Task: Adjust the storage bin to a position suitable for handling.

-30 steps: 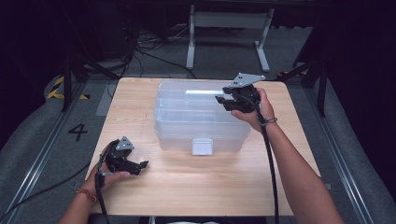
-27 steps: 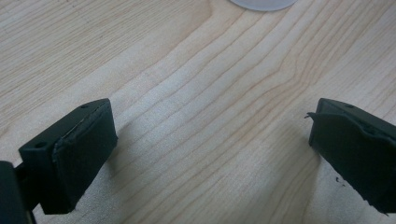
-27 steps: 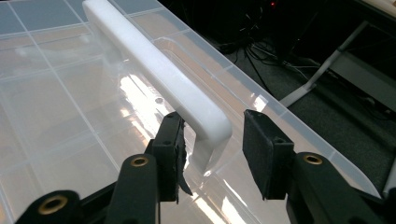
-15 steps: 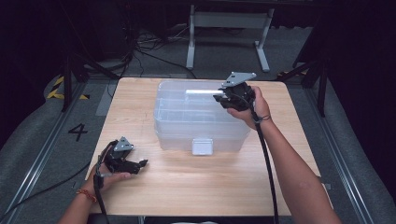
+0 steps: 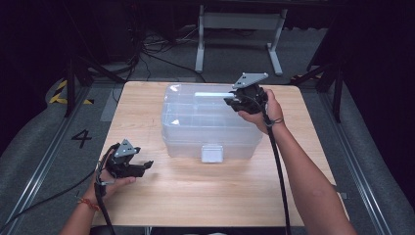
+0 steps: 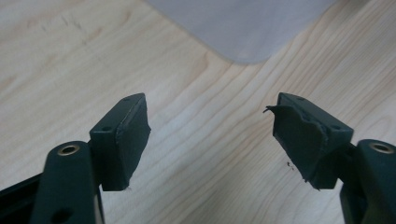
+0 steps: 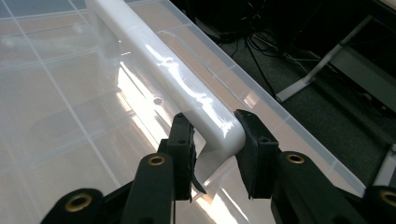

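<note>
A clear plastic storage box stands in the middle of the wooden table, with a white handle across its lid. My right gripper reaches in from the right. Its jaws have just closed on the handle's right end, one pad on each side; it reads as right gripper in its own view. My left gripper hovers low over the table's front left, pointing right. The left gripper jaws have just been closing, still apart, with only bare wood between them.
The box has a white latch on its front wall, and a blurred pale corner of the box lies ahead of the left jaws. Behind the table a metal stand and cables sit on the dark floor.
The right gripper has edged slightly left along the lid onto the handle's end. The left gripper has lifted a little off the table.
</note>
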Available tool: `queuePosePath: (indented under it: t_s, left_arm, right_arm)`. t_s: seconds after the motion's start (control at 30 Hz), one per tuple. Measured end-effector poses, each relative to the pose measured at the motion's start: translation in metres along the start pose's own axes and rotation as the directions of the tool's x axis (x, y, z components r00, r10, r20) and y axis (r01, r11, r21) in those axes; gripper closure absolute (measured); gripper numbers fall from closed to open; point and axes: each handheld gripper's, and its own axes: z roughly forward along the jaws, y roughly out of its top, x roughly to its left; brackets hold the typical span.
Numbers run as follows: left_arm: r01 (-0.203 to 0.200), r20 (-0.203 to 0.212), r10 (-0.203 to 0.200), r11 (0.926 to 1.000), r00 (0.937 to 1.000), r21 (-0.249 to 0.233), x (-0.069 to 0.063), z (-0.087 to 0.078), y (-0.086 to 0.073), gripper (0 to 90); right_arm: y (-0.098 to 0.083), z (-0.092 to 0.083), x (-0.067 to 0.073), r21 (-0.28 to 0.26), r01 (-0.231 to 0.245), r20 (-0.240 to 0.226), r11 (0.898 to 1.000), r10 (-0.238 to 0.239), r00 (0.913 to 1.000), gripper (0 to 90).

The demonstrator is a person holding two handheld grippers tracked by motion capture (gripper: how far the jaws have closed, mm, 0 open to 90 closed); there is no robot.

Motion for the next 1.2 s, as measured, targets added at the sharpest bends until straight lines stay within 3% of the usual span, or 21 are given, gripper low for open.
queuePosePath:
  t_s: [0.17,0.3,0.63,0.87,1.0,1.2]
  left_arm:
    - [-0.049,-0.007,0.049,0.9981,0.9988,-0.038,-0.005,-0.009,0.016,30.2]
    - [-0.064,0.002,0.064,0.9957,0.9979,-0.067,-0.009,-0.014,0.028,34.2]
    - [-0.037,0.034,0.042,0.992,0.9986,-0.121,-0.012,-0.015,0.046,43.0]
    - [-0.026,0.056,0.035,0.9855,0.9978,-0.168,-0.013,-0.015,0.059,58.6]
    - [-0.036,0.051,0.045,0.9836,0.9977,-0.177,-0.017,-0.01,0.064,65.4]
    - [-0.013,0.042,0.022,0.9791,0.9989,-0.203,-0.015,-0.007,0.067,71.4]
  right_arm:
    - [0.007,0.0,-0.004,0.021,-0.001,0.0,1.0,0.001,1.0,69.3]
    - [0.012,0.001,-0.009,0.035,-0.007,-0.005,0.999,0.007,1.0,69.2]
    - [0.019,0.002,-0.017,0.044,-0.017,-0.011,0.999,0.018,0.9998,69.2]
    - [0.022,0.003,-0.019,0.054,-0.021,-0.014,0.998,0.022,0.9997,69.2]
    - [0.023,0.003,-0.019,0.062,-0.014,-0.014,0.998,0.014,0.9998,69.2]
    - [0.022,0.002,-0.02,0.063,-0.017,-0.016,0.998,0.018,0.9997,69.3]
